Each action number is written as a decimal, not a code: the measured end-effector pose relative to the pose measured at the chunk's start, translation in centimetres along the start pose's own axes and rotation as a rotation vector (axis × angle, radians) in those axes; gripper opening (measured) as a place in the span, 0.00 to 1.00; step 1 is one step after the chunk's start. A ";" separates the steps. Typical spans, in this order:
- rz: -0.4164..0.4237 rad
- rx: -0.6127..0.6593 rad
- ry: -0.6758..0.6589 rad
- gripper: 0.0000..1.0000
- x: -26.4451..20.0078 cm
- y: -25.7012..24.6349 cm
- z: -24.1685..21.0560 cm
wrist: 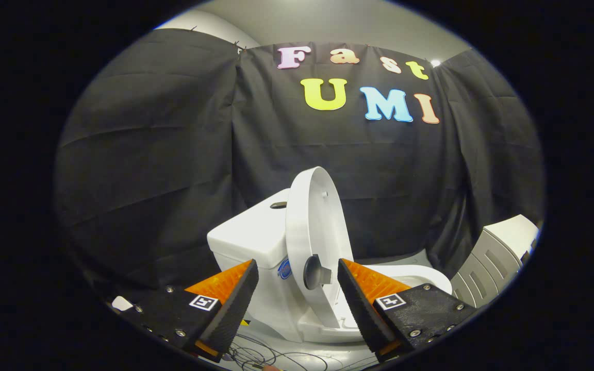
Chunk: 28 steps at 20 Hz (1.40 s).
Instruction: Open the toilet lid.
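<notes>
A white toilet stands just ahead of my fingers, with its tank (253, 232) to the left and its bowl rim (421, 275) to the right. The white lid (317, 226) stands raised, nearly upright, leaning toward the tank. A round grey bumper (313, 272) shows on the lid's underside. My gripper (297, 273) is open, its fingers spread wide on either side of the lid's lower part, touching nothing. The toilet's base (323, 330) sits between the fingers.
A grey and white appliance (498, 257) stands to the right of the bowl. Thin cables (256, 355) lie on the pale floor below the toilet. Black cloth walls close the booth behind and on both sides.
</notes>
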State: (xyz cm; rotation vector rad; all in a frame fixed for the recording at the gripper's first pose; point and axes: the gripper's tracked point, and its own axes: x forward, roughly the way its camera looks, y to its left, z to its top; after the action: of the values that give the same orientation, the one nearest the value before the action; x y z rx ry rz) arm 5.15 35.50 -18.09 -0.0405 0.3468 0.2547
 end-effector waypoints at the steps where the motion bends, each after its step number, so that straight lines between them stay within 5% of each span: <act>1: 0.009 0.008 -0.025 0.95 -1.0 -0.6 1.1; 13: 0.060 0.056 -0.291 0.95 -8.9 -15.4 14.0; 19: 0.063 0.028 -0.369 0.94 -13.2 -23.5 15.7; 28: -0.084 0.027 -0.328 0.94 -13.6 -33.7 15.3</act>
State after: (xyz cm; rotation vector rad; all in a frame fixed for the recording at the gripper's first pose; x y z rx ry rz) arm 6.44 0.94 0.81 0.0132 0.0226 0.1695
